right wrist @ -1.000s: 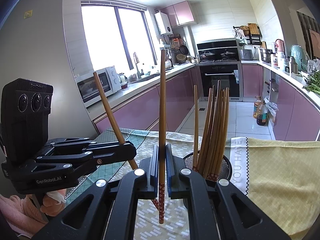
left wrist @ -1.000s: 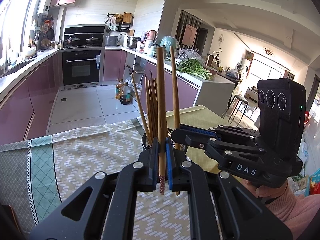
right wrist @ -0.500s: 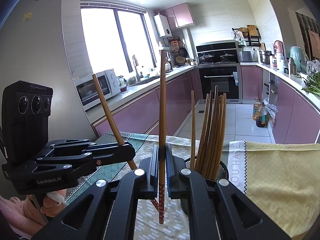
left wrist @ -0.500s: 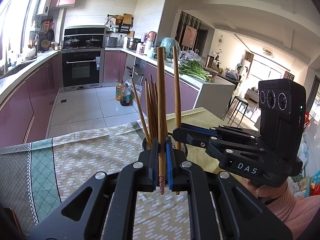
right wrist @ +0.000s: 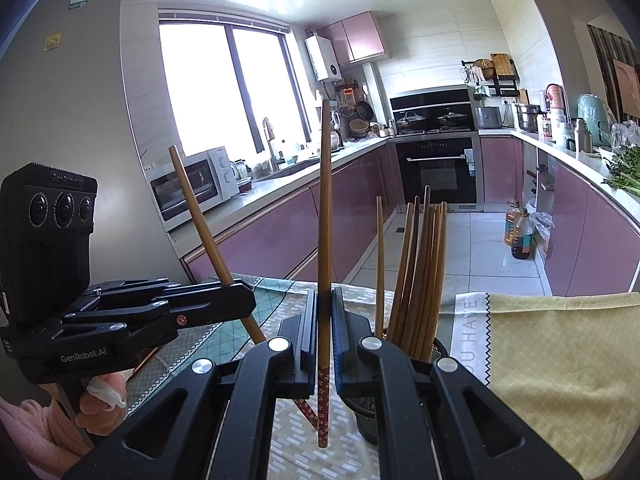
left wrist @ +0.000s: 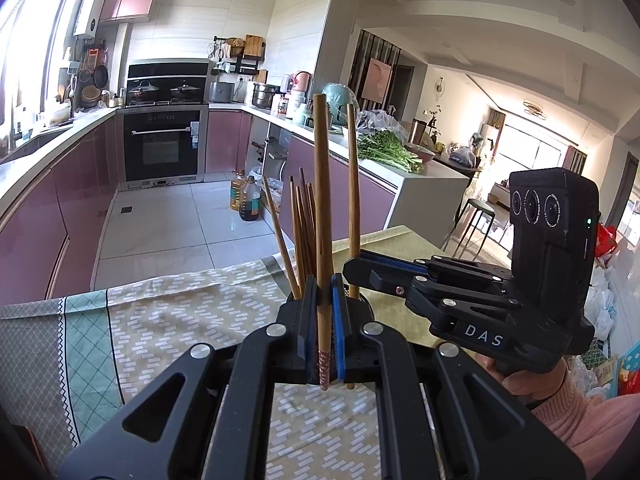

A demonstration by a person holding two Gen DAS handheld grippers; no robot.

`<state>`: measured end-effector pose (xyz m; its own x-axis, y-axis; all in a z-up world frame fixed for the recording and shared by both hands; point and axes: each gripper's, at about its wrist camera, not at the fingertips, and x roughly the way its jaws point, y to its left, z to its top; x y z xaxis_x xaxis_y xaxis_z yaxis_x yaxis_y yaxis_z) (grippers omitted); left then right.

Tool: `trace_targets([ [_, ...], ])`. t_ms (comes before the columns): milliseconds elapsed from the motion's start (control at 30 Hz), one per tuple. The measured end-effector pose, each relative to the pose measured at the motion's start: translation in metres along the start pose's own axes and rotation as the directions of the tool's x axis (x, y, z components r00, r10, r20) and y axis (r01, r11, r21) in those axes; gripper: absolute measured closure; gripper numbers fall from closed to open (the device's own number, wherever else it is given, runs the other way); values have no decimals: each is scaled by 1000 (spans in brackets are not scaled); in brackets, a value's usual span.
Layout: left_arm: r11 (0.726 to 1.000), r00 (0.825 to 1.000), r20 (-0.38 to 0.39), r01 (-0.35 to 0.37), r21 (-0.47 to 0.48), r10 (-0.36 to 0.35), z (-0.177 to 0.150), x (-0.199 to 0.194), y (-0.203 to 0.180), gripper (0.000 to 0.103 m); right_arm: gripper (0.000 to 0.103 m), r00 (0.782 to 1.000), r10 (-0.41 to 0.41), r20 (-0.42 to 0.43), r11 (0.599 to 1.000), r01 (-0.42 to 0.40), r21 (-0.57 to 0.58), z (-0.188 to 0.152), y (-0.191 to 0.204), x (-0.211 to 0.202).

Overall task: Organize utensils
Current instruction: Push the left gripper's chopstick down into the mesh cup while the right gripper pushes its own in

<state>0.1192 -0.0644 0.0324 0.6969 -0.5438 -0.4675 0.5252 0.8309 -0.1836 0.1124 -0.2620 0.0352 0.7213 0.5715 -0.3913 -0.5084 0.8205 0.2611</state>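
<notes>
My left gripper (left wrist: 325,300) is shut on a wooden chopstick (left wrist: 322,208), held upright with its red patterned end down. My right gripper (right wrist: 325,312) is shut on another wooden chopstick (right wrist: 325,208), also upright. Each gripper shows in the other's view: the right one (left wrist: 352,270) holds its chopstick (left wrist: 353,184) just right of mine, the left one (right wrist: 250,300) holds its chopstick (right wrist: 200,220) tilted. A black mesh holder (right wrist: 436,350) with several chopsticks (right wrist: 420,272) stands on the table just behind the grippers; it is mostly hidden in the left wrist view, where its chopsticks (left wrist: 302,232) rise behind my fingers.
The table carries a patterned cloth (left wrist: 168,320) and a yellow cloth (right wrist: 560,352). Beyond are pink kitchen cabinets (right wrist: 280,232), an oven (left wrist: 162,148), oil bottles on the floor (left wrist: 248,204) and a counter with greens (left wrist: 384,152).
Both grippers have lowered and closed in on the holder, each keeping its chopstick; the holder's chopsticks look nearer and larger in both views.
</notes>
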Motion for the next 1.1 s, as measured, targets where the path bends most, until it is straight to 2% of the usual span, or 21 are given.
trace_targets([
  [1100,1000,996,85,21,1,-21,25,-15,-7,95,97,998,-28,56,1000,27,13,18,-18,2],
])
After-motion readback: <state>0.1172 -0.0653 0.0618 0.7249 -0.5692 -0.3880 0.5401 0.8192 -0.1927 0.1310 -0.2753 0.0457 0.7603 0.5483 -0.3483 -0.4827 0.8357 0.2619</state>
